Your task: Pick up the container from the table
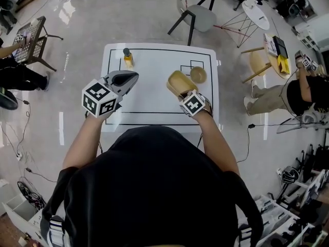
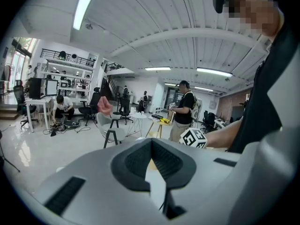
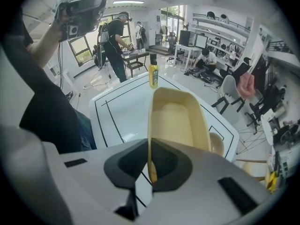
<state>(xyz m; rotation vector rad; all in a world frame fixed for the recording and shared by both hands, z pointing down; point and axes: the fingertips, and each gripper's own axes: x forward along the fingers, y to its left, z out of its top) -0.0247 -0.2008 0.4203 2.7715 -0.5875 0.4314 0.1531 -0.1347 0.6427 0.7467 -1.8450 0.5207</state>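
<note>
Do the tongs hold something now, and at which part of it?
The right tongs are shut on the beige container, pinching one thin wall at its rim. The left tongs are shut and hold nothing.

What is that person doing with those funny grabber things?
A person stands at a white table with a gripper in each hand. The right gripper is shut on the rim of a tan container and holds it tilted in the air above the table. The left gripper is shut with nothing in it, off to the side. A yellow bottle and a small round bowl stand on the table.
</note>
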